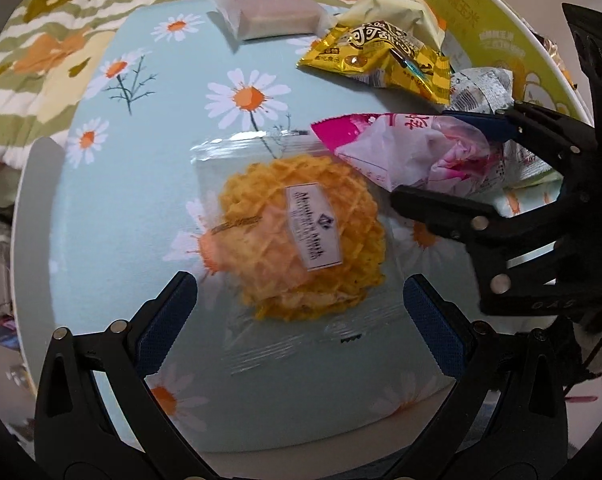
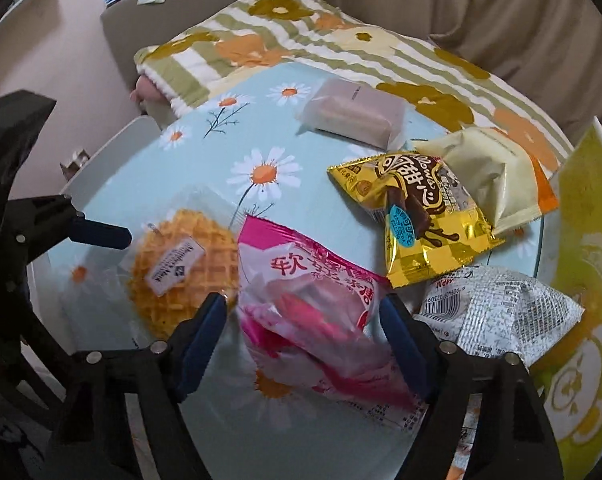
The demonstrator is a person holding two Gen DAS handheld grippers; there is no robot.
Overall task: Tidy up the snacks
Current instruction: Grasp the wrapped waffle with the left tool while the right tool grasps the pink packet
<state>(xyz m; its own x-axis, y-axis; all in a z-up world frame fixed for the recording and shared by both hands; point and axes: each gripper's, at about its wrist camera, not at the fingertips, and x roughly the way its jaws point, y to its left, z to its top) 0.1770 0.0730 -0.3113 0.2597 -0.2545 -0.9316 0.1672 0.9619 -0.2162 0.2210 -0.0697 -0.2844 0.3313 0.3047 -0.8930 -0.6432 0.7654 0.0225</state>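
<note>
Pink candy bag [image 2: 301, 300] lies flat on the daisy table [image 1: 141, 200], long side pointing away from the right tool [image 2: 303, 320], whose jaws sit on both sides without squeezing. Left tool [image 1: 299, 312] is spread wide around the waffle pack [image 1: 301, 240], which touches the bag. Bare cloth lies left; the yellow packet [image 2: 413, 216] and grey packet [image 2: 497, 312] crowd the right edge.

The tabletop [image 1: 113, 208] is light blue with white daisies that have orange middles. On it, the waffle [image 1: 301, 236] is golden yellow with a white label. The candy bag [image 2: 301, 292] is pink and white with red letters. The chocolate snack bag [image 2: 417, 216] is shiny yellow and brown. The blanket [image 2: 301, 44] behind the tabletop has green and white stripes with orange flowers.
</note>
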